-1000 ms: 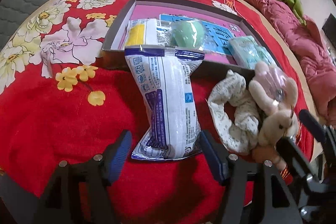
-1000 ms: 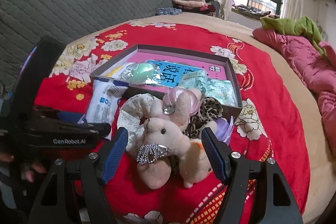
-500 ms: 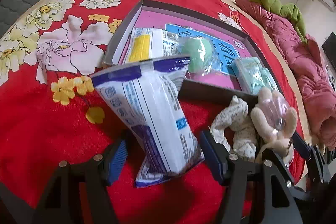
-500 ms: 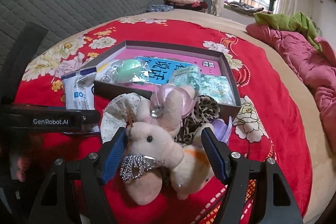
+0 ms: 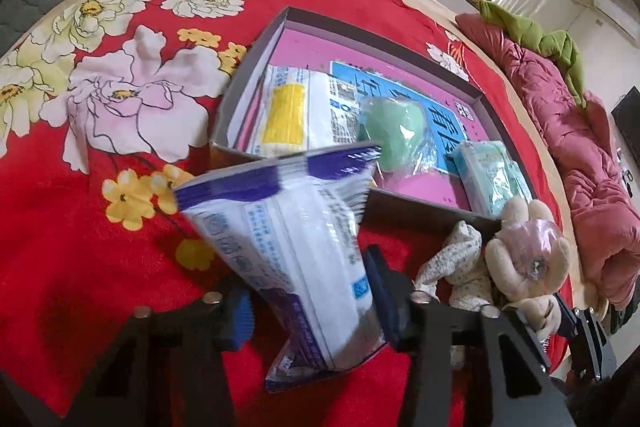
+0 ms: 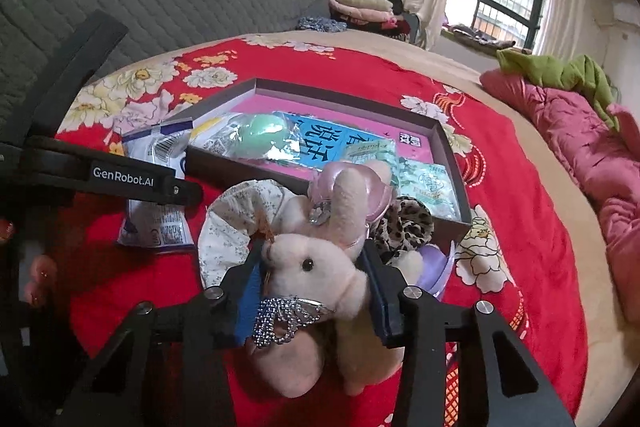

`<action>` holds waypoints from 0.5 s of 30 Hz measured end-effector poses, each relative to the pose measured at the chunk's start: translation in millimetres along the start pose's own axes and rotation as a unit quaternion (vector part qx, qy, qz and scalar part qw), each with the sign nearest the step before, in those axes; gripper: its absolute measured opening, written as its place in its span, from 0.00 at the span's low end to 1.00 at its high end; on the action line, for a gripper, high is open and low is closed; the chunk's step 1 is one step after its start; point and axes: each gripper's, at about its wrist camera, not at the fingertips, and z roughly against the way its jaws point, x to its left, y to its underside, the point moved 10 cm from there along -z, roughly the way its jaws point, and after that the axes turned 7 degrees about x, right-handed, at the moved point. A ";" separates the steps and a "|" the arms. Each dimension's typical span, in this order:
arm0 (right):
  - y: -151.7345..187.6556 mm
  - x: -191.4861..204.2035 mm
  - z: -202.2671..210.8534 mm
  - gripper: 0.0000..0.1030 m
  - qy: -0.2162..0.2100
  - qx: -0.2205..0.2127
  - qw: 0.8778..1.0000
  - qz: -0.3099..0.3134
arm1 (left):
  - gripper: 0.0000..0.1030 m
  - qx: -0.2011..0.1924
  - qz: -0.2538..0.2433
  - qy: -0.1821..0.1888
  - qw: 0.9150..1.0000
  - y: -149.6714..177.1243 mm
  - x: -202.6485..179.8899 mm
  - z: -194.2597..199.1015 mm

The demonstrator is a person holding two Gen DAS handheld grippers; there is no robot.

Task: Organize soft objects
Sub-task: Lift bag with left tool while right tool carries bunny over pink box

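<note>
My left gripper (image 5: 310, 299) is shut on a white and blue plastic pack (image 5: 296, 235) and holds it tilted, raised off the red bedspread, just before the near wall of a shallow box (image 5: 424, 211). The pack also shows in the right wrist view (image 6: 156, 183). My right gripper (image 6: 310, 291) is shut on the head of a pink plush bunny (image 6: 320, 263), which lies in front of the box (image 6: 456, 223). The bunny also shows in the left wrist view (image 5: 528, 259).
In the box lie a yellow-labelled pack (image 5: 296, 111), a green ball in wrap (image 5: 392, 127) and teal tissue packs (image 5: 492, 171). A floral scrunchie (image 6: 232, 215), a leopard scrunchie (image 6: 408, 227) and a purple item (image 6: 436, 267) lie by the bunny. Pink bedding (image 6: 580, 143) lies to the right.
My left gripper closed on the pack and lifted it off the bedspread, tilting it toward the box. My right gripper moved forward and closed on the bunny's head.
</note>
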 end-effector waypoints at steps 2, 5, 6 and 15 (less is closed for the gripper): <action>-1.6 -2.8 2.3 0.44 -0.001 -0.006 1.000 -0.006 | 0.43 -0.001 0.001 0.006 1.000 0.0 0.3 1.2; -4.5 -8.2 7.1 0.43 -0.007 -0.015 1.000 -0.021 | 0.40 -0.004 0.000 0.009 1.000 -0.2 -0.1 4.5; -5.8 -10.0 8.7 0.43 -0.008 -0.018 0.999 -0.025 | 0.40 -0.005 0.000 0.011 1.000 -0.3 -0.3 5.8; -11.8 -17.8 21.9 0.43 -0.010 -0.038 0.999 -0.037 | 0.39 -0.017 -0.010 0.020 1.000 3.1 -7.2 25.7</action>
